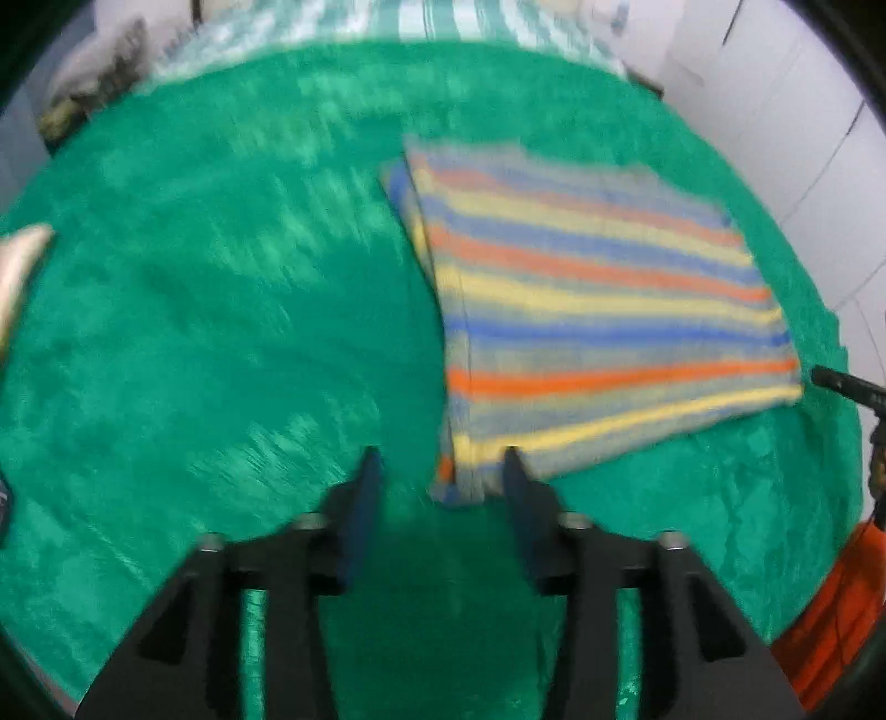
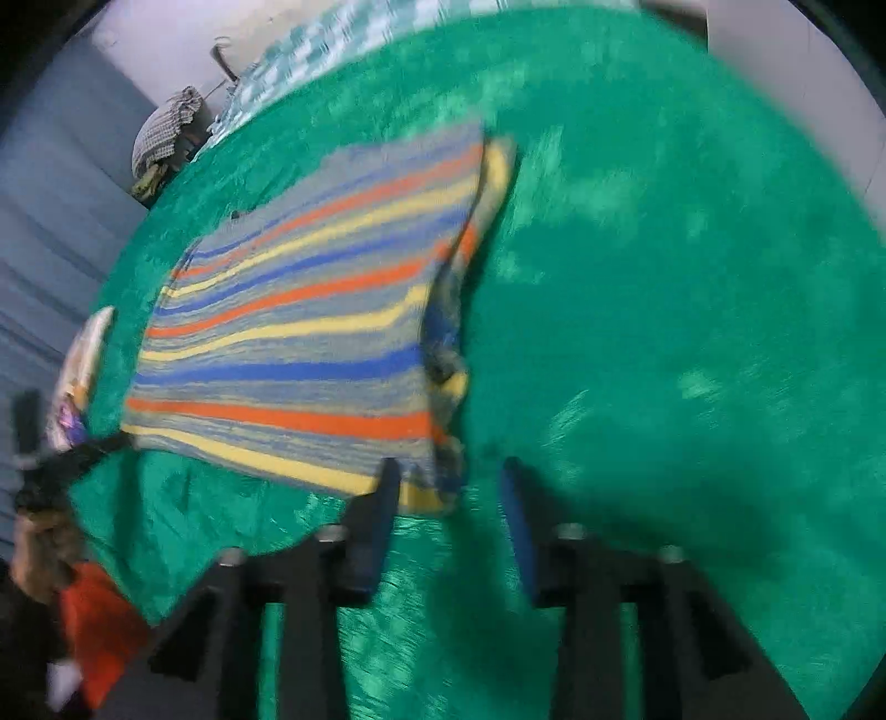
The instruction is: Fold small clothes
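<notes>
A folded garment point(image 1: 598, 310) with orange, yellow, blue and grey stripes lies flat on a green plush blanket point(image 1: 221, 332). My left gripper point(image 1: 441, 462) stands open over the garment's near left corner; that corner lies between the jaws, and the pads do not press on it. In the right wrist view the same garment point(image 2: 299, 343) spreads to the left on the blanket point(image 2: 664, 304). My right gripper point(image 2: 449, 471) is open at its near right corner, with the thick folded edge between the jaws. Both views are blurred.
A pale object point(image 1: 22, 266) lies at the blanket's left side. A green-and-white checked sheet point(image 1: 387, 22) runs beyond the blanket, with a bundle of cloth point(image 2: 166, 133) at the far corner. White cupboard doors point(image 1: 775, 111) stand on the right. An orange sleeve point(image 2: 99, 626) shows at the edge.
</notes>
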The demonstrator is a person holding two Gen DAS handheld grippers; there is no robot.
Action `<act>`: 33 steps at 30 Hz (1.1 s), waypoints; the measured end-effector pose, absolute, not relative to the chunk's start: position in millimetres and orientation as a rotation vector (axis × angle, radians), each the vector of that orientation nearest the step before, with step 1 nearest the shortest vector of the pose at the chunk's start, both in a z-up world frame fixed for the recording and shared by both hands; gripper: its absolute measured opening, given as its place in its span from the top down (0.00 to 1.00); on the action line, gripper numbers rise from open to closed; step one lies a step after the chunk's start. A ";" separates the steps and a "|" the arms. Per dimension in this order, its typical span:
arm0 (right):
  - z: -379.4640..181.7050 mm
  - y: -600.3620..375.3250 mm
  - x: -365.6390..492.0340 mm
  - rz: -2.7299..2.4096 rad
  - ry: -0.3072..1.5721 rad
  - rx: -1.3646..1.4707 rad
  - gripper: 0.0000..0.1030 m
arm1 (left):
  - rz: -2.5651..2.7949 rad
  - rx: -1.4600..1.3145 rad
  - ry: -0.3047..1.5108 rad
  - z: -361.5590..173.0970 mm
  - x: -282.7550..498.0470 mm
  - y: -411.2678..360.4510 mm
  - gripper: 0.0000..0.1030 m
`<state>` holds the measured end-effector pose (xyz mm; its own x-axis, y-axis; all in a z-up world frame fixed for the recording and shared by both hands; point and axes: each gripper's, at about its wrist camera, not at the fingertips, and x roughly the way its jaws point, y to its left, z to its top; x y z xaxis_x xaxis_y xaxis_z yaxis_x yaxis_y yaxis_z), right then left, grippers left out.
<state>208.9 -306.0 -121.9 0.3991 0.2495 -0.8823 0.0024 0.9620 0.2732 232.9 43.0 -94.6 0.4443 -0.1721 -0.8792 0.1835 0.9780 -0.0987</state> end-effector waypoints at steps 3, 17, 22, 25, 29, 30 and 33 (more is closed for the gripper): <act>-92.6 -291.4 201.5 0.200 1.040 0.157 0.62 | -0.233 0.028 0.985 -75.0 230.6 28.0 0.34; -134.7 -250.6 199.9 0.250 1.066 0.201 0.64 | -0.252 0.053 0.979 -116.4 215.4 -15.8 0.27; -122.2 -233.3 217.3 0.269 0.988 0.169 0.63 | -0.271 0.066 0.967 -124.3 235.9 -58.7 0.21; -157.7 -226.0 220.8 0.246 1.101 0.140 0.63 | -0.245 0.150 1.055 -160.6 233.7 -69.3 0.20; -155.7 -234.5 186.6 0.237 1.069 0.101 0.63 | -0.242 0.153 0.997 -145.7 192.6 -51.1 0.20; -149.1 -238.8 172.5 0.221 1.053 0.114 0.63 | -0.238 0.138 0.983 -141.9 184.7 -46.9 0.20; -139.0 -246.6 145.1 0.180 0.977 0.149 0.46 | -0.175 0.077 0.953 -135.0 158.9 -37.2 0.09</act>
<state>145.1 -246.6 -139.0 0.5467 0.2183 -0.8083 -0.0844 0.9749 0.2062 158.9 -37.2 -135.0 0.5661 -0.1153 -0.8162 0.1828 0.9831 -0.0121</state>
